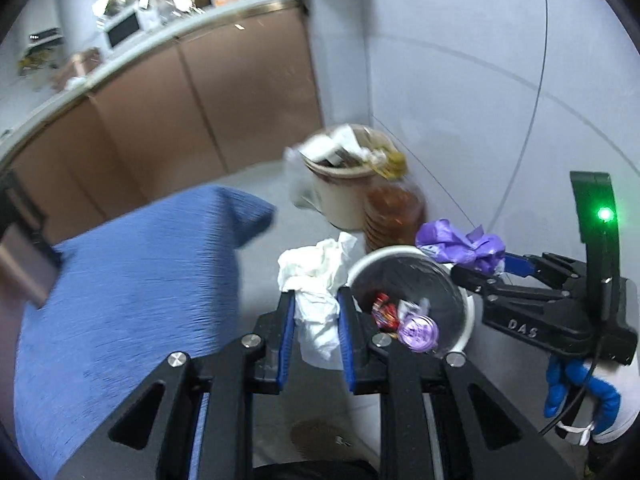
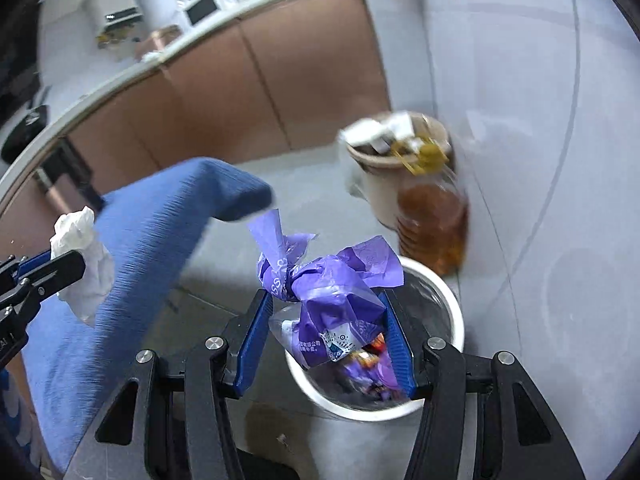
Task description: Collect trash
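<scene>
Mid drop-off, looks like. Right claw [image 2: 326,316] clamped on a purple wrapper [image 2: 332,284] right over the white bin [image 2: 452,316]; left claw [image 1: 316,312] gripping a tissue [image 1: 316,276] just left of the rim. Next up, probably: let go of the wrapper, then swing the tissue right over the opening.

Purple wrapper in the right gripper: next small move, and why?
Probably open the right gripper and let the purple wrapper drop. It hangs directly over the open mouth of the white bin, which already holds wrappers, so a release should land inside. The left gripper, shut on the white tissue, sits beside the rim and likely needs shifting over before its own release.
</scene>
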{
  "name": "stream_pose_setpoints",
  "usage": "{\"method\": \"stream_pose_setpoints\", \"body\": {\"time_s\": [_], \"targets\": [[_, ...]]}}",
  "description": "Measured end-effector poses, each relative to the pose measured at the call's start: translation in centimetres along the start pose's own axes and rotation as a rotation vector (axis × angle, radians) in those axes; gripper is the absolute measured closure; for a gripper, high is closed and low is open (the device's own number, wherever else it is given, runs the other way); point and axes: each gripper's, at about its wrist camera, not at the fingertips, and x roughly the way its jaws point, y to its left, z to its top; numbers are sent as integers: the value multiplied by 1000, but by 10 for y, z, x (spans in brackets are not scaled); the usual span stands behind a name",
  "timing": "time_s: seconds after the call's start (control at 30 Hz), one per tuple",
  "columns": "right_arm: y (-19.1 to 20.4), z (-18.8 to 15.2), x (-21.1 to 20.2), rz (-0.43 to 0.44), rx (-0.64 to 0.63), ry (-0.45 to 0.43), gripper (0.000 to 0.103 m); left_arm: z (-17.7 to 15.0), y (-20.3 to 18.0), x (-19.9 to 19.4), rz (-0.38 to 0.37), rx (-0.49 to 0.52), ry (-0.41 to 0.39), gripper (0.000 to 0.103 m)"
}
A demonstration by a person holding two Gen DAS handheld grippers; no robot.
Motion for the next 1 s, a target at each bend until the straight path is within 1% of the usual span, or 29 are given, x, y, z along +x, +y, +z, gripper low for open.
{"method": "stream_pose_setpoints", "body": {"time_s": [0.1,0.2,0.3,0.33,0.37,0.4,0.43,0.47,0.5,0.6,0.83,0.93,1.0], "targets": [[-21,-6,22,-36,36,48,49,8,-12,30,-49,7,57,83],[-35,-12,40,-55,54,83,49,15,-20,53,-90,-11,100,82],[-41,-14,52,-68,56,103,47,22,-26,66,-122,-16,117,82],[-43,-14,56,-73,55,109,47,23,-28,68,-132,-18,121,81],[-45,-15,59,-77,57,115,46,26,-28,71,-147,-26,126,76],[-47,-16,62,-82,61,121,46,27,-29,72,-159,-34,128,69],[-48,-17,63,-84,62,125,45,27,-29,72,-170,-43,127,65],[-50,-17,66,-89,63,131,43,28,-27,71,-181,-52,122,59],[-51,-18,68,-96,63,136,42,29,-27,71,-187,-59,117,56],[-53,-19,71,-104,64,140,38,30,-26,66,-194,-63,109,55],[-45,-17,65,-98,55,128,35,28,-10,46,-180,-101,78,55],[-38,-15,59,-97,45,113,34,26,1,35,-157,-114,58,55],[-32,-11,52,-92,36,100,34,22,10,22,-124,-116,33,55]]}}
